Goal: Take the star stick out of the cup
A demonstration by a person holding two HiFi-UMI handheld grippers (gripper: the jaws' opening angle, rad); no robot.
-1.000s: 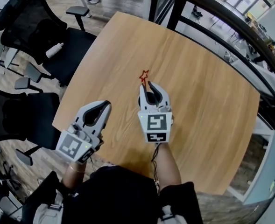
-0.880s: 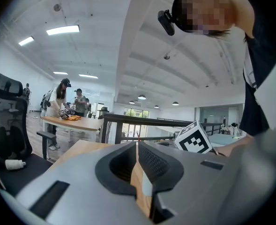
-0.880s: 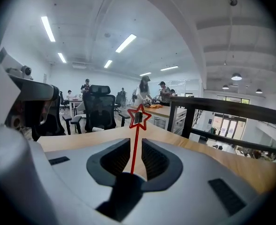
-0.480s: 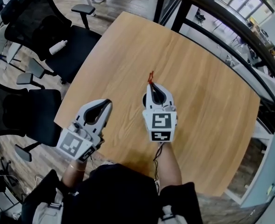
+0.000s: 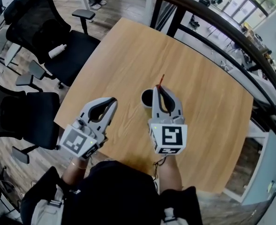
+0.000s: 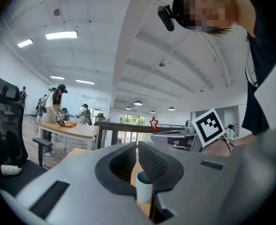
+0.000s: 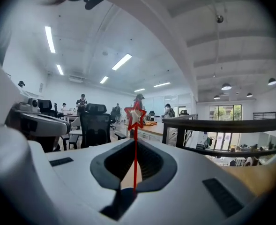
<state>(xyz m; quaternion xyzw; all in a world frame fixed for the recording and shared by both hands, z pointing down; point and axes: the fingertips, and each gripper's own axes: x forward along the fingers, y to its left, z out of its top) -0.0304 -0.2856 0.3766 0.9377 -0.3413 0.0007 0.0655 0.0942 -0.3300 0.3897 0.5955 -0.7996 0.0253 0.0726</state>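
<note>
I am clamping the thin red star-topped stick (image 7: 134, 149) in my right gripper (image 5: 161, 87), seemingly clear of the small white cup (image 5: 147, 97); my left gripper (image 5: 112, 101) is idling closed, empty.

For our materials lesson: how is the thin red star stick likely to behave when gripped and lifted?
The star stick probably weighs little: its shaft is thin. It looks fairly stiff, standing straight from the right gripper shut on it. The star on top may make it wobble.
</note>
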